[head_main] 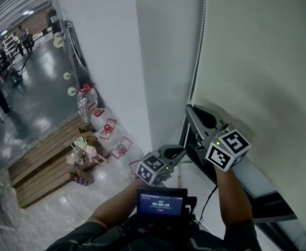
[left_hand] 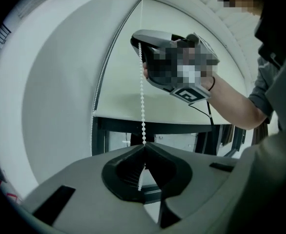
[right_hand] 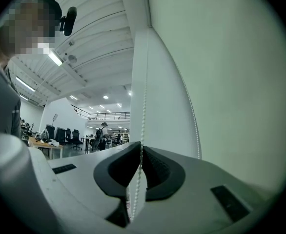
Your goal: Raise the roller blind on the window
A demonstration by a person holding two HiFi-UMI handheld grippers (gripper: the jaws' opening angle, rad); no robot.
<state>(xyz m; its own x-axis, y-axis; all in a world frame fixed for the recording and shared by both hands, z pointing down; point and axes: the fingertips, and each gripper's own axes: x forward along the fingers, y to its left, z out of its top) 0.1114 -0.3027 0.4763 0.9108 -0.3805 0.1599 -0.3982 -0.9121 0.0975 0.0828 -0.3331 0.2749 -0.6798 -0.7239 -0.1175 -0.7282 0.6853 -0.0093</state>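
Fingers (left_hand: 126,168) of the left gripper (left_hand: 144,147) are pinched together on the bead chain (left_hand: 143,101). The chain rises taut from them at lower centre of the left gripper view to the right gripper (left_hand: 137,42) in the upper middle. The right gripper view shows the same: its dark fingers are closed on that one strand, with beads running straight up between them. Two grips stacked on one strand look like a hand-over-hand pull — one holds the tension while the other can shift up for a fresh bite, so the blind cannot run back down. The chain's second strand (right_hand: 194,116) hangs free along the left edge of the roller blind (head_main: 257,61), and neither gripper touches it. That seems right, since clamping both strands would lock the loop.

The blind fills the right half of the head view, pale and flat. Its bottom edge (left_hand: 118,117) sits low over the dark window frame (left_hand: 182,127) — by my reading most of the raising is left to do. Left of the blind stands a white wall (head_main: 111,61). Far below, at lower left of the head view, are a wooden pallet (head_main: 38,166), a large water bottle (head_main: 86,104) and some red wire stands (head_main: 122,146), all well apart from the chain. Nothing crosses the strand's path. The person's forearms and a small screen (head_main: 161,203) at bottom centre sit below the grippers, away from it.
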